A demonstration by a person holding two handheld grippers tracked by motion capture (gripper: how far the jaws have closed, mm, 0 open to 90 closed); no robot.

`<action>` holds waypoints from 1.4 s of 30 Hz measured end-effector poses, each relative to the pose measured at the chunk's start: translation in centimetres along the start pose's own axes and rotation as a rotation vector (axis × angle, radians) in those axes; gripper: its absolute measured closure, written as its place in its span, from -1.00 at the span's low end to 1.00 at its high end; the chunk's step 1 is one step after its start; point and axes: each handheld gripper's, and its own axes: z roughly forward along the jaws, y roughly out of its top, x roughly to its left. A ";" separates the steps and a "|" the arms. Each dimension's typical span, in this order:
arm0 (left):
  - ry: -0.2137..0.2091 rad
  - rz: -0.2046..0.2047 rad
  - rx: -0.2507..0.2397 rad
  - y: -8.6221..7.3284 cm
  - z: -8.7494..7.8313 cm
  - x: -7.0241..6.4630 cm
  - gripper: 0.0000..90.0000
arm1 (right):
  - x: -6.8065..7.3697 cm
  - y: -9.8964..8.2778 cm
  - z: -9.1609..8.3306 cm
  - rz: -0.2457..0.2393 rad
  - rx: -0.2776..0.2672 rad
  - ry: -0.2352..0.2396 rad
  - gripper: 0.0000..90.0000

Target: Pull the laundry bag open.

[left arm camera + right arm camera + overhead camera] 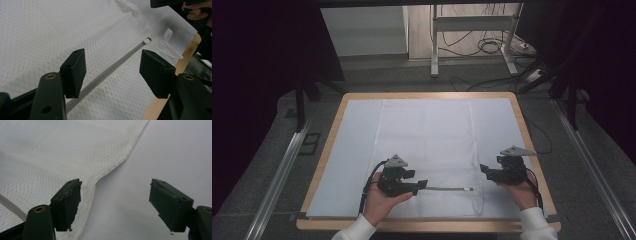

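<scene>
Where the white mesh laundry bag (427, 150) lies flat on the pale mat of the wooden-edged table (328, 145), its grey zipper (447, 189) runs along the near edge, long axis from 9 o'clock to 3 o'clock in the high view.

Item: zipper slider with white pull tab (468, 189). Position: at the 3 o'clock end of the zipper, near the bag's near right corner. In the left gripper view the slider (147, 40) sits at about 1 o'clock beyond the jaws, well apart from them.

Item: left gripper (421, 185). Position: at the zipper's 9 o'clock end, pointing toward 3 o'clock along the track. Jaws: spread apart, nothing held; the zipper (110, 71) passes between and below the pads without contact.

Item: right gripper (484, 170). Position: off the bag's right edge, jaws pointing toward 9 o'clock. Jaws: wide apart, empty; the left pad (67, 202) hangs over the bag's seam edge (110, 170), the other over bare mat.

Judgement: the right gripper looks nearer the slider; the left gripper lies in line with the track.
</scene>
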 end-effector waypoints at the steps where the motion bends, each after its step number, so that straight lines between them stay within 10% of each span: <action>1: -0.001 0.002 0.001 0.0 0.0 -0.1 -0.16 | 0.0 0.0 0.0 0.001 -0.001 0.001 -0.45; 42: -0.076 0.043 0.078 1.7 4.5 -4.1 -0.16 | -0.4 -0.1 0.1 0.022 -0.010 -0.015 -0.44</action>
